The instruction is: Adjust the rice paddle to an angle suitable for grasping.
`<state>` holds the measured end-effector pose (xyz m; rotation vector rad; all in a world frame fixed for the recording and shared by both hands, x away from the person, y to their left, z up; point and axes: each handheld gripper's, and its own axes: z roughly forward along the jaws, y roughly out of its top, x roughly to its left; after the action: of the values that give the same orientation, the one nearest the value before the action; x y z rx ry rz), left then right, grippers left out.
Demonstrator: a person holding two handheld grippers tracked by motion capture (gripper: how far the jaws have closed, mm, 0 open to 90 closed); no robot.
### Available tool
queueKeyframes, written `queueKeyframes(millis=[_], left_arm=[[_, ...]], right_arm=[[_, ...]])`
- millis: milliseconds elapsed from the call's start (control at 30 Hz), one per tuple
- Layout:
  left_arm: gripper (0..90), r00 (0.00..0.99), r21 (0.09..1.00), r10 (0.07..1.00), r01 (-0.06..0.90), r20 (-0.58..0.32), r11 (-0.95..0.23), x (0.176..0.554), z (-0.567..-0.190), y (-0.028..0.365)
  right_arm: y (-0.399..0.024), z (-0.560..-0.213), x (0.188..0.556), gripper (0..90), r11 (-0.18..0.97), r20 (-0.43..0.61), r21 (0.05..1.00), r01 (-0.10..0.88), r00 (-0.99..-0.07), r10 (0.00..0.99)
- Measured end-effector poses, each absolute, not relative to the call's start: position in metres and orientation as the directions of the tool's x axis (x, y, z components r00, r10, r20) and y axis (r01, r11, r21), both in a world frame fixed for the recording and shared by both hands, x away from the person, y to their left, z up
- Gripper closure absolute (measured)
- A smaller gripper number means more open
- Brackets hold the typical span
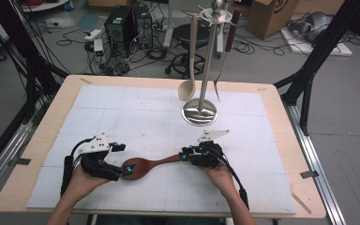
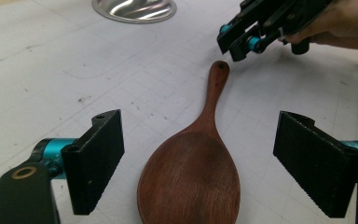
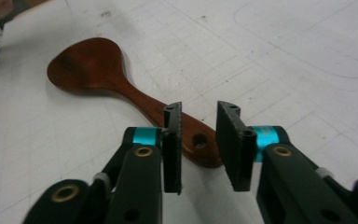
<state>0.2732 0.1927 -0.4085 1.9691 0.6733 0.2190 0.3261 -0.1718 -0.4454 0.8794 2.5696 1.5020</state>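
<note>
Lower centre of the high view: the dark wooden spoon [image 1: 143, 167] lies flat between 2 grippers. Left gripper [image 2: 198, 163] spread wide around its bowl; right gripper [image 3: 199, 144] slightly parted at the handle end, not pinching. Next, probably close on the handle and lift.

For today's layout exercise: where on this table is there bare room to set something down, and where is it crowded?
Free: the white mat left of the utensil stand, and its right side beyond the stand. Crowded: the near strip, where the left gripper and right gripper flank the wooden spoon.
</note>
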Motion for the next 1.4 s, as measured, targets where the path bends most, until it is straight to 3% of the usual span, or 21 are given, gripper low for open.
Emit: queueKeyframes(millis=[600,1400], left_arm=[[24.3,0.856,0.842,0.505,0.353,-0.114,-0.408,0.282,-0.414,0.162],[37.8,0.897,0.787,0.435,0.323,-0.078,-0.526,0.305,-0.413,0.114]], right_arm=[[-0.205,-0.442,0.305,41.3,0.329,0.250,0.826,0.457,-0.821,0.513],[-0.217,-0.443,0.297,31.8,0.320,0.203,0.852,0.415,-0.824,0.529]])
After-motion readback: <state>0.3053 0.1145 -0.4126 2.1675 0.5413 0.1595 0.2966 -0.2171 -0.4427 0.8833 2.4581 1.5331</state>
